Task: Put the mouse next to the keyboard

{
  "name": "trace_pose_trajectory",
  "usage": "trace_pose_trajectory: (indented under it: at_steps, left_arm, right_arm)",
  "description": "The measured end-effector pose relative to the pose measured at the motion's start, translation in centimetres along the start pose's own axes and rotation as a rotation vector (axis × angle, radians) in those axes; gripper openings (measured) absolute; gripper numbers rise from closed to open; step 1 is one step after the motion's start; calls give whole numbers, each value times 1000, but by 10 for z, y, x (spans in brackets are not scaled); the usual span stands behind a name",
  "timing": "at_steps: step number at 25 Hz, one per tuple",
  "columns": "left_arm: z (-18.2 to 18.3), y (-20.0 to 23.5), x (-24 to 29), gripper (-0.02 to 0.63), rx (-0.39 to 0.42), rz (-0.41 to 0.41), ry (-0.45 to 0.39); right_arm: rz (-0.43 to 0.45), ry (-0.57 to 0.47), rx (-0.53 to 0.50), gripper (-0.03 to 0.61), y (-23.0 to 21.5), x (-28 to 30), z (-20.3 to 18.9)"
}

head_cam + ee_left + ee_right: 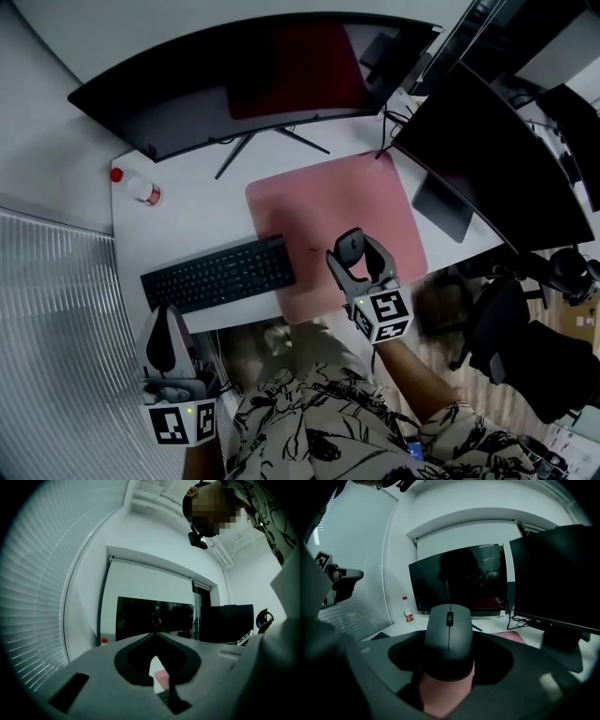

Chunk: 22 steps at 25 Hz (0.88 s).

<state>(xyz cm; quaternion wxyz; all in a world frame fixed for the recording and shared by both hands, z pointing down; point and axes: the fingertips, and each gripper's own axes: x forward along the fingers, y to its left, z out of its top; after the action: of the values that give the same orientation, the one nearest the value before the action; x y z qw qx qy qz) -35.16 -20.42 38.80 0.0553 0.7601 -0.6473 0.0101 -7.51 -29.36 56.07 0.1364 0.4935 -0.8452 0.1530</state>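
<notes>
Mouse (pixel 449 637) is clamped between the right gripper's (pixel 352 258) fingers, over the pink mat (pixel 328 197). The keyboard (pixel 220 274) lies just left of those fingers. Setting the mouse down beside the keyboard is still to do. The left gripper's (pixel 169 342) fingers meet, empty.

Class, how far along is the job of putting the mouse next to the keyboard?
Done: the right gripper grips the dark grey mouse. In hand: the mouse is over the pink desk mat. Left: set it down beside the black keyboard, then release.
</notes>
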Motion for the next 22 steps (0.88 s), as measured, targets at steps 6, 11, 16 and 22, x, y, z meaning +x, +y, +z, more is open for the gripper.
trace_pose_trajectory:
  at_steps: [6,11,16,22]
  left_arm:
    - [-5,-5,6,5,6,-8,11]
    - [-16,-4,10,5,-8,2,40]
    - [-16,-6,11,5,2,14,36]
    - [-19,-2,11,5,-3,30,46]
  right_arm:
    - [2,86,9,302,-2,27,-39]
    - [10,145,0,302,1,44,-65]
    - [20,197,-10,302,4,56,-85]
    - [20,258,-19,302,7,71,-105]
